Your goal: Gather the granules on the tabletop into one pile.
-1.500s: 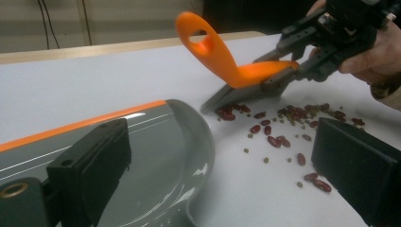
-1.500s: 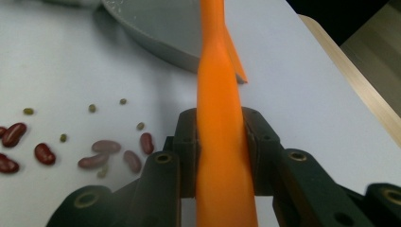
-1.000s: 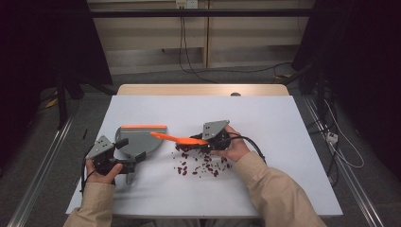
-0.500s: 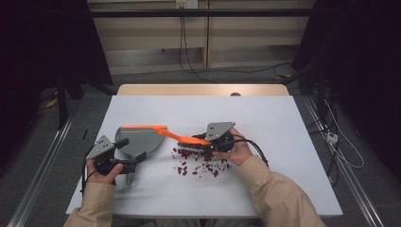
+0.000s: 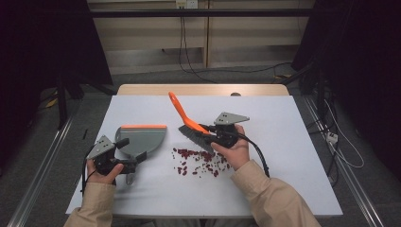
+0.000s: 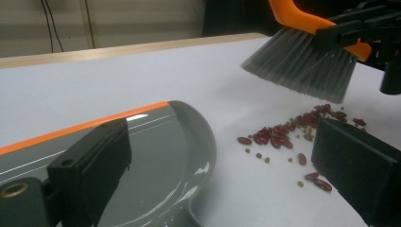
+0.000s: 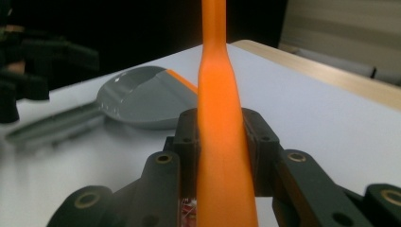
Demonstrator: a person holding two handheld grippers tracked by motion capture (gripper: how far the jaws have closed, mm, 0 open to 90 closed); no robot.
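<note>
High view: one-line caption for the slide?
Right gripper holds an orange-handled brush above scattered beans; left gripper at the grey dustpan.

no text, label, brand or number can be read anywhere in these views. the brush point(image 5: 189, 123), the dustpan point(image 5: 139, 138) and the table point(image 5: 293, 156) carry plain, unmarked surfaces.

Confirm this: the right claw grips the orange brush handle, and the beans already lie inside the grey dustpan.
Not quite. The right claw does grip the brush handle, but the beans lie loose on the table beside the dustpan, as the high view shows.
</note>
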